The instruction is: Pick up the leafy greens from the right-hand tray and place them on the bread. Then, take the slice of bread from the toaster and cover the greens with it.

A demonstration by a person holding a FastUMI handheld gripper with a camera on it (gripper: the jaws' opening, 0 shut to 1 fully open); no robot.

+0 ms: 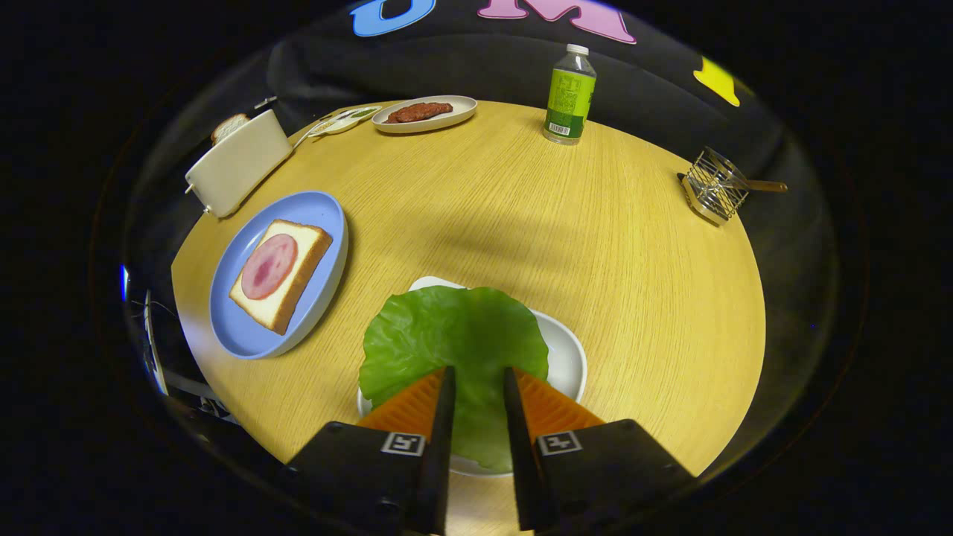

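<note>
While over the tray: gripper point(476, 376) fingers apart, straddling the crinkled green lettuce leaf point(454, 346), not pressing.
Leaf: on white oval tray point(569, 357), near the round wooden table point(595, 246) edge.
Bread: ham-topped slice point(279, 272) on blue plate point(324, 216), left of leaf; bare wood beyond.
Toaster: cream box point(238, 160) behind plate, slice point(229, 126) inside.

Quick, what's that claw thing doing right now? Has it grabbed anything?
Gripper: open, holding nothing; its fingers hang over the lettuce leaf on the white tray.
</note>
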